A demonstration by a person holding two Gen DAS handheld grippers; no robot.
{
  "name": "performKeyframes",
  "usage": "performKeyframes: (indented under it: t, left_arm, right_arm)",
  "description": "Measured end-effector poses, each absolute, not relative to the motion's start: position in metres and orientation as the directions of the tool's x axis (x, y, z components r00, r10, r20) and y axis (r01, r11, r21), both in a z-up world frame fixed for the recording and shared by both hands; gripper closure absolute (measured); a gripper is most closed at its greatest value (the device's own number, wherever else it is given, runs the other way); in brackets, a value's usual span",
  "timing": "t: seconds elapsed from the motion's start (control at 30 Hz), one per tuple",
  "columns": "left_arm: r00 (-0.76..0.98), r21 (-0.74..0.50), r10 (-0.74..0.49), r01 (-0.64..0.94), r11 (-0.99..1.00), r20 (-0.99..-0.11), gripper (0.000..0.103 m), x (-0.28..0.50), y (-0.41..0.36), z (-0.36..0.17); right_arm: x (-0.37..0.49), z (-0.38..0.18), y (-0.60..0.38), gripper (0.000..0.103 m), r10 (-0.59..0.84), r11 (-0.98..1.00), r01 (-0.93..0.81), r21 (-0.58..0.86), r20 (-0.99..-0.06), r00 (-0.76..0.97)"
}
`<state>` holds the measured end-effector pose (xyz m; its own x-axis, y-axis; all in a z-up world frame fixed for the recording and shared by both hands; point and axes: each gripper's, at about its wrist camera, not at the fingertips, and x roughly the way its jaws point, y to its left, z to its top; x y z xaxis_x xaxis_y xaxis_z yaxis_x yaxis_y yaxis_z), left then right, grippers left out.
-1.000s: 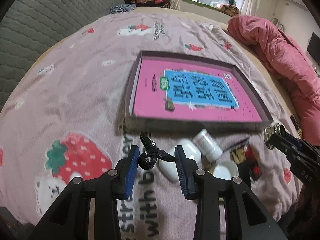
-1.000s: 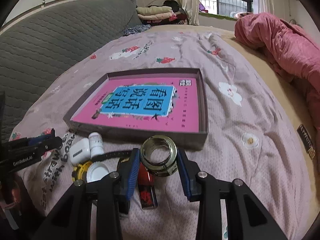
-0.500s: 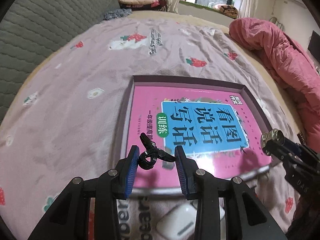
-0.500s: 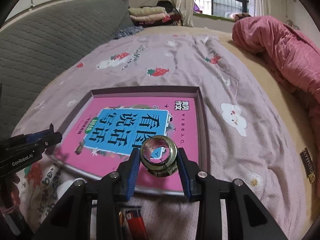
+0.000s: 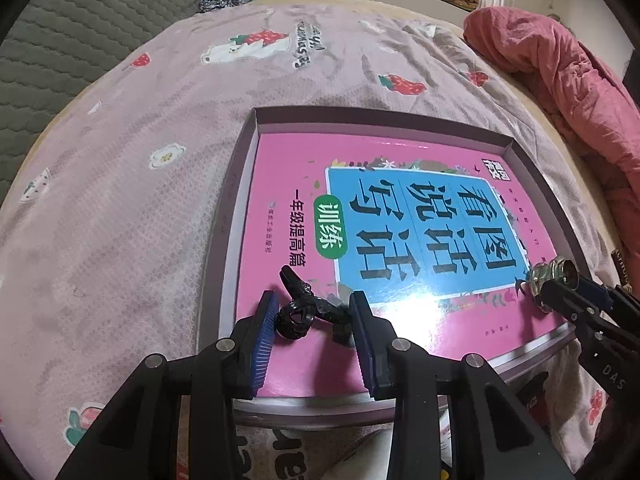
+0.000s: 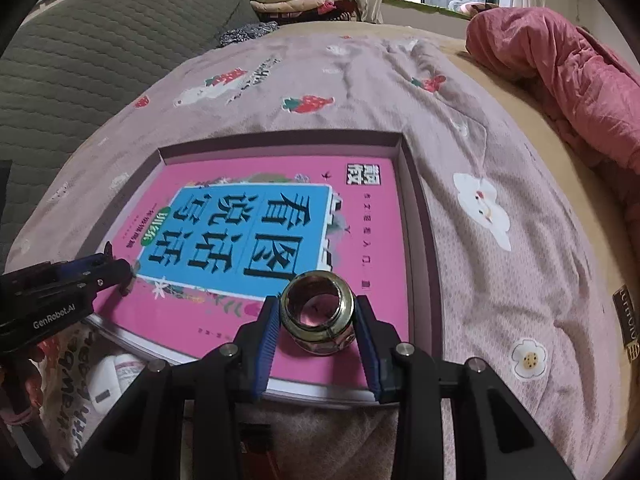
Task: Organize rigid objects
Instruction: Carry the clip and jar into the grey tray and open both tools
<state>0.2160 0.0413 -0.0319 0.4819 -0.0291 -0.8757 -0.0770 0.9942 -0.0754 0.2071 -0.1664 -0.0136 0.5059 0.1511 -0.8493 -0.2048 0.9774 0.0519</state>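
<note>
Left gripper (image 5: 314, 322): I have it clamped on a black hair clip (image 5: 306, 307), held between the blue pads; grip unchanged from a second ago.
Right gripper (image 6: 316, 320): closed on a small shiny metal jar (image 6: 318, 314), its mouth facing the camera; same hold as before.
Position change: a second ago both claws hung over the clutter at the near edge of the tray; now I see both over the pink book (image 5: 400, 248).
Book: lies flat inside the shallow purple tray (image 5: 240, 184) on the strawberry-print bedspread (image 5: 120, 200).
Clip: over the book's near left corner.
Jar: over the book's near right part.
Left behind: white earbud case (image 6: 102, 380) and white bottle (image 6: 126, 364), now at the picture's lower edge, outside the tray.
</note>
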Motion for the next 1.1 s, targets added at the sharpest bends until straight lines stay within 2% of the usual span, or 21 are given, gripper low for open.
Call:
performKeyframes:
  t: [0.47,0.63,1.1]
  left_arm:
    - [0.493,-0.112,-0.053,-0.091,0.99,-0.869,0.065,0.209,0.051,-0.033]
    - [0.513,-0.143,-0.084,-0.075,0.987,-0.854,0.053,0.203,0.053,-0.027]
    - [0.585,-0.184,-0.1,-0.085,0.979,-0.805,0.042,0.171,0.059,0.001]
  right_arm:
    - [0.202,-0.015,-0.173,0.065,0.134,0.981,-0.187,0.043,-0.851,0.508]
    - [0.198,-0.012,-0.176,0.06,0.129,0.983,-0.182,0.038,-0.843,0.521]
    - [0.176,0.017,-0.197,0.054,0.124,0.985,-0.168,0.029,-0.797,0.591]
